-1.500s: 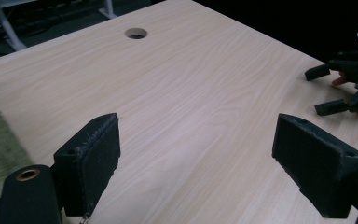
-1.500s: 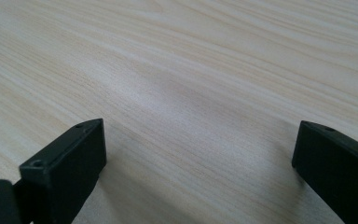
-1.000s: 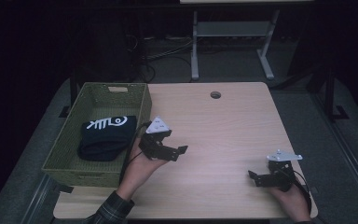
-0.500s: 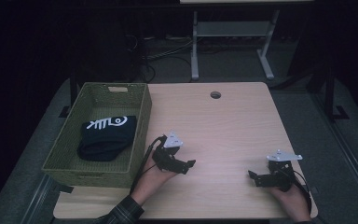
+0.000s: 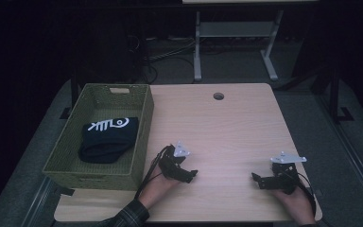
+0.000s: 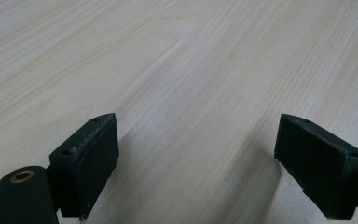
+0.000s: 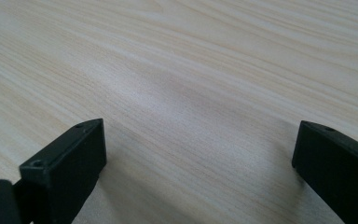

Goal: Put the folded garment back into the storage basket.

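Pale wooden tabletop (image 5: 231,123), one green basket (image 5: 142,127), one dark folded garment (image 5: 106,142), left tool (image 5: 189,175) and right tool (image 5: 257,179) both spread apart, empty.

The only marking I could find was a white print on the dark folded cloth (image 5: 108,140) that lay in the green basket (image 5: 142,137) at my left. It looked like a few slanted letters followed by a looped sign, but I could not read it for certain. The tabletop (image 5: 227,127) under my jaws bore no text, label or number.
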Demonstrator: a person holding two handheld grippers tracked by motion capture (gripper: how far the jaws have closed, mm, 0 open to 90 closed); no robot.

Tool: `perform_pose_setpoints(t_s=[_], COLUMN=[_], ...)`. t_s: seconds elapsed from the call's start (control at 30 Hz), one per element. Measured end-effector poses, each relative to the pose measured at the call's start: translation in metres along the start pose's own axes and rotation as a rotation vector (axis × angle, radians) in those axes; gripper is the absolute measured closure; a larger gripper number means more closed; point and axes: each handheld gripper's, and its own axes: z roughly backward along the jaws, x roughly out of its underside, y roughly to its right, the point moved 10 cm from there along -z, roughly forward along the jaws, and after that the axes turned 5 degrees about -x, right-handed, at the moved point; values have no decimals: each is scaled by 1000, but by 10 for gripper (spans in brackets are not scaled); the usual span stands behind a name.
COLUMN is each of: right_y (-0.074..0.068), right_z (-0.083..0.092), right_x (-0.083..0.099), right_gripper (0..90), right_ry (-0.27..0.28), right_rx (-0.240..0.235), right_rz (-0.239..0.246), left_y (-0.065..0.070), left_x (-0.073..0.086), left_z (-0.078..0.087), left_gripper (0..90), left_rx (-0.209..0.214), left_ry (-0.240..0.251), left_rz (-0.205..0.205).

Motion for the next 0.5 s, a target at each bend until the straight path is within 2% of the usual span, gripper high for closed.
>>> perform_pose_setpoints(t_s=[0.07, 0.1, 0.17, 0.5], right_y=[0, 0, 0, 0], right_z=[0, 0, 0, 0], right_x=[0, 0, 0, 0], right_gripper=[25, 25, 25, 25], right_ry=[0, 0, 0, -1], right_rx=[0, 0, 0, 0], right_rz=[-1, 0, -1, -1], left_y=[0, 0, 0, 0], left_x=[0, 0, 0, 0], left_z=[0, -1, -1, -1], left_gripper=[129, 127, 127, 127], left_rx=[-1, 1, 2, 2], left_ry=[5, 37, 52, 51], left_rz=[-5, -8, -6, -6])
